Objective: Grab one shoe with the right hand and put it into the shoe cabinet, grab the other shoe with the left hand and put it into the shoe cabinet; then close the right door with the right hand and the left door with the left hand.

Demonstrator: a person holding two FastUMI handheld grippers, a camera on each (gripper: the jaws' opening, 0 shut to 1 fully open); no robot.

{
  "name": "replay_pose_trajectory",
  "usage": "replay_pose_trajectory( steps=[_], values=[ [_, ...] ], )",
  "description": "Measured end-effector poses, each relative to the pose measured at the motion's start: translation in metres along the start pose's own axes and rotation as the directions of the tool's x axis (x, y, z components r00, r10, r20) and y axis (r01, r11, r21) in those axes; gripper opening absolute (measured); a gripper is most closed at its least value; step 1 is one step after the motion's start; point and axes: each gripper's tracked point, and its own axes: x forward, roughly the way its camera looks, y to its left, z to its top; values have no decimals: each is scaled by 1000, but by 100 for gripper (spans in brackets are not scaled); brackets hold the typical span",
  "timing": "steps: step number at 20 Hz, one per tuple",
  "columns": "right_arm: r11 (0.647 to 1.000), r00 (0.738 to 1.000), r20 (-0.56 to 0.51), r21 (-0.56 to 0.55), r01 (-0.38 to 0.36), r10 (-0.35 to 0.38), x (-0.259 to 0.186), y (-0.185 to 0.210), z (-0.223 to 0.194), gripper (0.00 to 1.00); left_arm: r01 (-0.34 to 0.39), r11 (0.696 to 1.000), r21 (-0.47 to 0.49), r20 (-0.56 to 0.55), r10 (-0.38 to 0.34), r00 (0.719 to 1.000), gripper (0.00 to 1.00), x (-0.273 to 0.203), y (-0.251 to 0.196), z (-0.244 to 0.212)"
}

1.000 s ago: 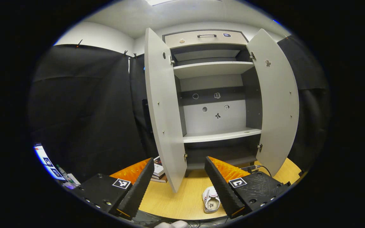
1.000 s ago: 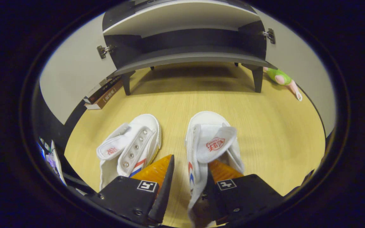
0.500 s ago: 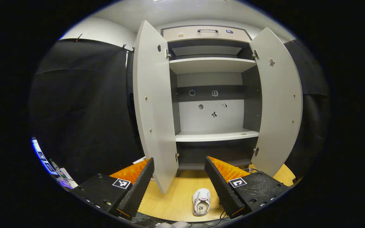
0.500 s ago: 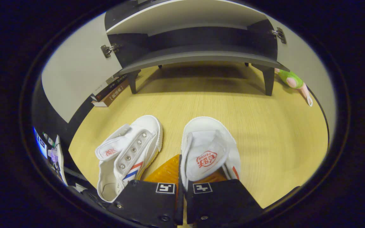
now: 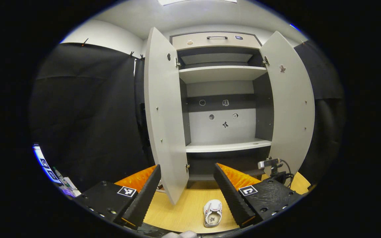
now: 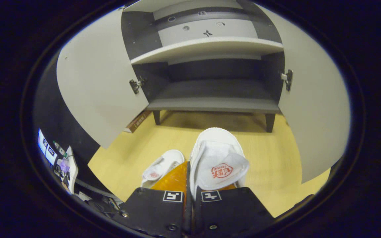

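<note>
A red printed mark sits on the tongue of the white shoe just ahead of the right tool, but its characters are too small to read. The second shoe, to that tool's left, carries a similar red mark, equally unreadable. The stickers on the cabinet's back panel show no legible text.

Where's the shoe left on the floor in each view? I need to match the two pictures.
Left gripper view: shoe on the floor, bottom centre, beside the left gripper's own finger.
Right gripper view: same shoe, lower left of the gripped shoe.
Shared landmark: the cabinet's white shelf.
</note>
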Motion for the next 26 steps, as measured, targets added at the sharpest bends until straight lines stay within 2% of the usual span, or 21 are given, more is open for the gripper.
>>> replay_pose_trajectory(
  steps=[7, 9, 14, 17, 20, 26],
  values=[
    [1000, 980, 200, -15, -7, 10, -49, 26, 125, 8, 19, 999, -32, 12, -18, 1000, 97, -13, 0, -7],
    [999, 972, 235, -34, 17, -8, -43, 23, 154, 7, 17, 999, -28, 13, -17, 1000, 96, -15, 1, -7],
    [999, 952, 301, 0, 54, -51, -29, 12, 231, 7, -27, 1000, -1, 26, 27, 999, 97, -23, 11, -8],
    [997, 932, 358, -22, 75, -62, -22, 8, 282, 7, -63, 998, 10, 16, 63, 998, 96, -29, 19, -11],
    [991, 911, 400, -43, 125, -98, -11, -4, 329, 7, -103, 995, 16, 10, 102, 995, 96, -30, 25, -12],
    [978, 903, 398, -63, 201, -160, 41, -31, 396, 7, -162, 987, 6, -3, 162, 987, 96, -29, 27, -16]
  ],
)
